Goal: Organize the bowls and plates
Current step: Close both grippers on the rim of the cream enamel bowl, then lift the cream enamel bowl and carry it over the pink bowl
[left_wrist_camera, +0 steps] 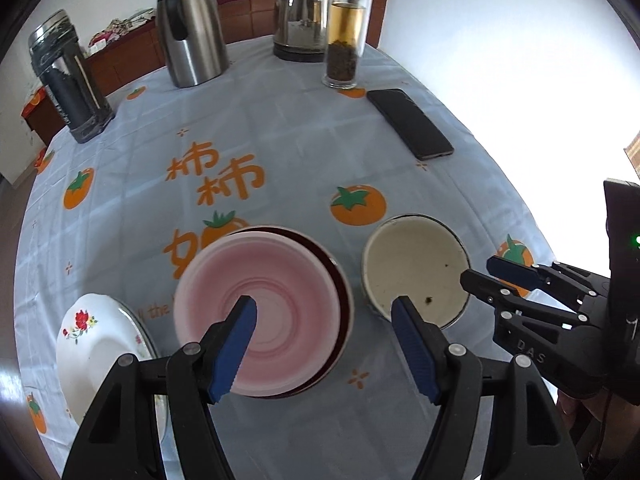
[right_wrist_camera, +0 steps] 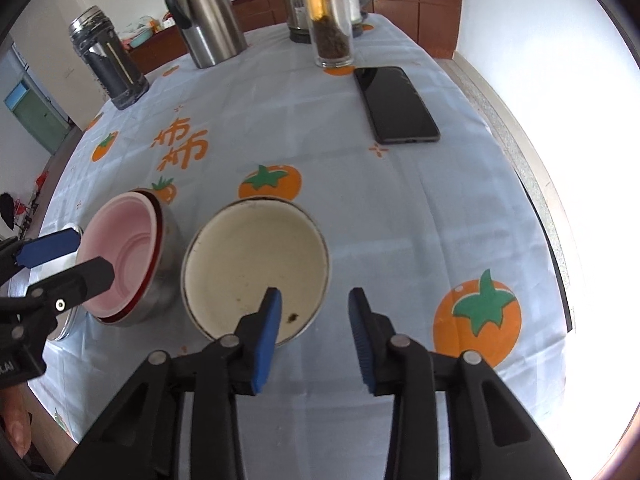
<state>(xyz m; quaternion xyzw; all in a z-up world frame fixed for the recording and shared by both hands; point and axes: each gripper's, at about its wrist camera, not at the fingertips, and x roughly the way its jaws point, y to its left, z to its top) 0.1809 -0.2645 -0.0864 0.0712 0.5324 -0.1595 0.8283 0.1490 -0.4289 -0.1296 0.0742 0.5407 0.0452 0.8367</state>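
A pink bowl (left_wrist_camera: pixel 280 304) (right_wrist_camera: pixel 120 256) sits nested in a steel bowl (right_wrist_camera: pixel 164 292) with a dark red rim. To its right stands a cream enamel bowl (left_wrist_camera: pixel 416 264) (right_wrist_camera: pixel 248 264) with dark specks inside. A white flowered plate (left_wrist_camera: pixel 92 344) lies at the left. My left gripper (left_wrist_camera: pixel 324 308) (right_wrist_camera: pixel 92 254) hangs open and wide above the pink bowl, holding nothing. My right gripper (right_wrist_camera: pixel 315 296) (left_wrist_camera: pixel 478 270) is open at the cream bowl's near right rim, one finger over the inside and one outside, pads not touching it.
At the back of the blue persimmon-print tablecloth (left_wrist_camera: pixel 280 128) stand a dark jar (left_wrist_camera: pixel 68 80), a steel thermos jug (left_wrist_camera: pixel 192 28), a kettle (left_wrist_camera: pixel 300 12) and a glass tea bottle (left_wrist_camera: pixel 344 32). A black phone (right_wrist_camera: pixel 396 104) lies back right. The table edge (right_wrist_camera: pixel 532 184) curves along the right.
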